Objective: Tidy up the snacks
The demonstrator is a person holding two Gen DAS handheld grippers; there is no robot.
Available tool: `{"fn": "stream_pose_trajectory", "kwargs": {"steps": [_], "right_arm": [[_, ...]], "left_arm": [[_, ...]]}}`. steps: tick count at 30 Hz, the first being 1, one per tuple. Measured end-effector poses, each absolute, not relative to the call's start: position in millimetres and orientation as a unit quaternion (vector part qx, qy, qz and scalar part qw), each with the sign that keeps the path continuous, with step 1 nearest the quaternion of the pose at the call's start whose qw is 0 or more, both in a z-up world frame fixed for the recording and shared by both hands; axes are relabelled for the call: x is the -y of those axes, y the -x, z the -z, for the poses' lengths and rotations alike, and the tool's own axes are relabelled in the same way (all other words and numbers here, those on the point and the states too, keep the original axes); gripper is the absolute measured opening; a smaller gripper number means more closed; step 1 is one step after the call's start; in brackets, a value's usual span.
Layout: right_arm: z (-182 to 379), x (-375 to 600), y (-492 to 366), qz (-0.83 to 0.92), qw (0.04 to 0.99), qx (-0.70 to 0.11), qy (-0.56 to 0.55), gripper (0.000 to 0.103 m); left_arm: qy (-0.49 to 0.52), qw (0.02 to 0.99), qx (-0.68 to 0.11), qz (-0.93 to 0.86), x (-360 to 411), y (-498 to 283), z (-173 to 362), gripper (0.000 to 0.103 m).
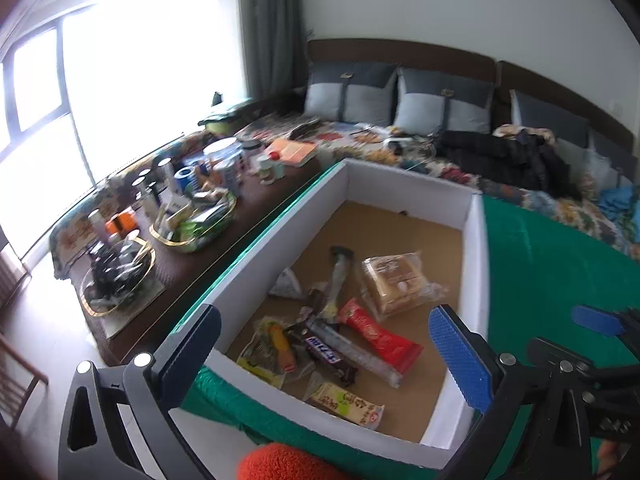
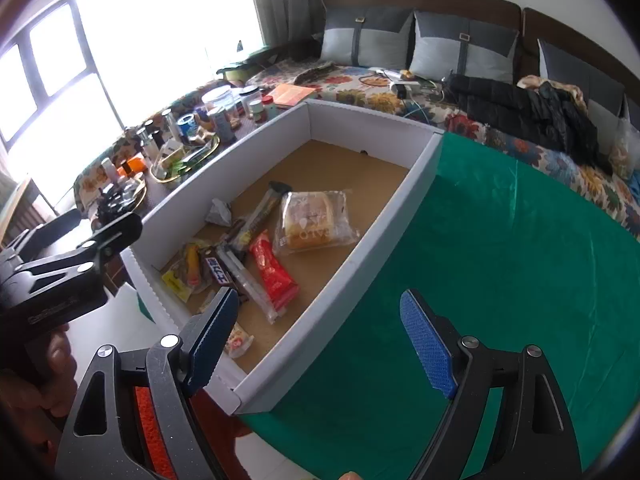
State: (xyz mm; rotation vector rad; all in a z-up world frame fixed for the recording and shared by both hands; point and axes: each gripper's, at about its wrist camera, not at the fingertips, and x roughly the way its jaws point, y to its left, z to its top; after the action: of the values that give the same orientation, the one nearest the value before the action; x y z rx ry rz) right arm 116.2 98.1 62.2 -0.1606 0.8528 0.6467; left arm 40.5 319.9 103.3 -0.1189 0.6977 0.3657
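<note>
Left claw (image 1: 320, 344): hangs just over the near wall of the box, jaws spread wide, gripping nothing.
Right claw (image 2: 320, 340): wide open too, empty, straddling the box's right wall above the green surface (image 2: 500, 260).
White box (image 1: 476, 240): cardboard tray on the surface, gathering the snacks together.
Snacks: bread packet (image 1: 396, 282), red wrapper (image 1: 380, 336) and dark bar (image 1: 328, 354) lie loose inside, seemingly sorted already.

Box (image 1: 474, 240) open on top, way in from above. Far half of box floor bare. Near half full of snacks (image 2: 256, 256). White walls stand all round. Green surface (image 2: 500, 260) right of box bare. Cluttered bench (image 1: 192, 216) left of box.
</note>
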Motion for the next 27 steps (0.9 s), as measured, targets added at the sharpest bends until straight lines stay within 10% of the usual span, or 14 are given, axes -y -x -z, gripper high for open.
{"fn": "stream_pose_trajectory", "kwargs": {"steps": [27], "right_arm": [[-86,-131,-121,-0.331,0.855,-0.390,0.077,0.086]], "left_arm": [[0.042,0.910,-0.351,-0.215,-335,-35,-111,0.103]]}}
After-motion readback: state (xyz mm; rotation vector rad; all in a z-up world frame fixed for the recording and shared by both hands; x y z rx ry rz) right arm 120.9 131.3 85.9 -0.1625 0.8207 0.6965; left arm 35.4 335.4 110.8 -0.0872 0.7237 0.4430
